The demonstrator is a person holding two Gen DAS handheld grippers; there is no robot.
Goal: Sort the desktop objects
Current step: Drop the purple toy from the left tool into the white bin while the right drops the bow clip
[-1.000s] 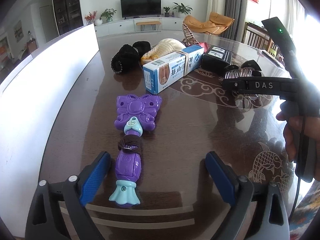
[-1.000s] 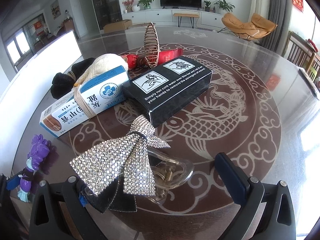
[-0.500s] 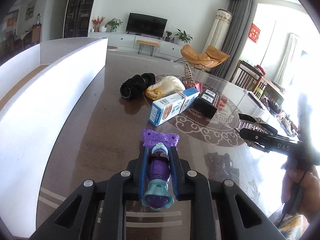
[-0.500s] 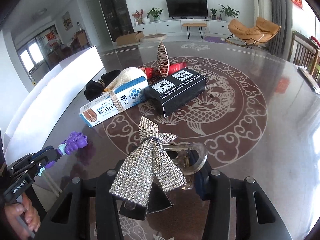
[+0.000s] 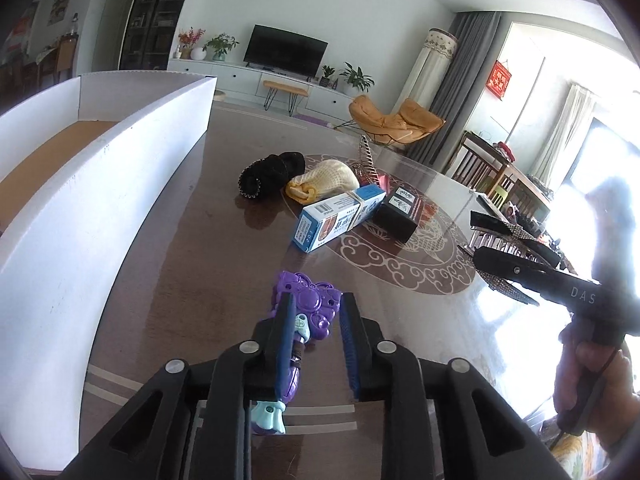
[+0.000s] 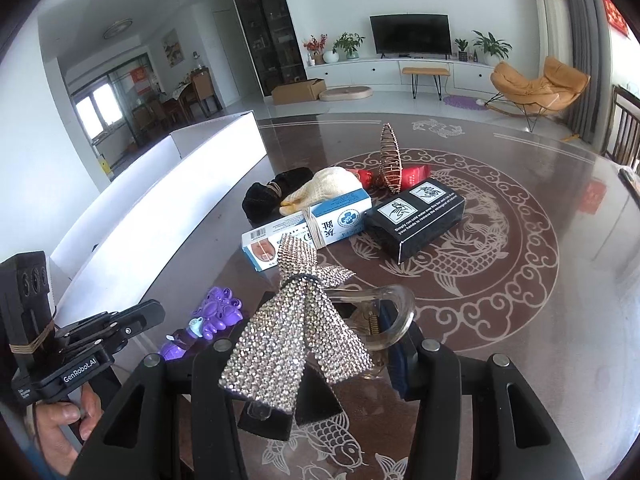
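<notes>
Two things are lifted off the tabletop [image 5: 208, 264]: your left gripper [image 5: 314, 344] loosely brackets the purple toy [image 5: 304, 312], jaws just reopening, your right gripper [image 6: 320, 344] pinches the rhinestone hair clip [image 6: 296, 336], so next carry both to the white box [image 5: 100, 184].

Both grippers are black plastic with silver screws and blue pads: left gripper [image 5: 316, 344] marked "GenRobot.AI", right gripper [image 6: 320, 344] "DAS".

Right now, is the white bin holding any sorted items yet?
No. In the left wrist view the white bin shows only its bare brown floor.
</notes>
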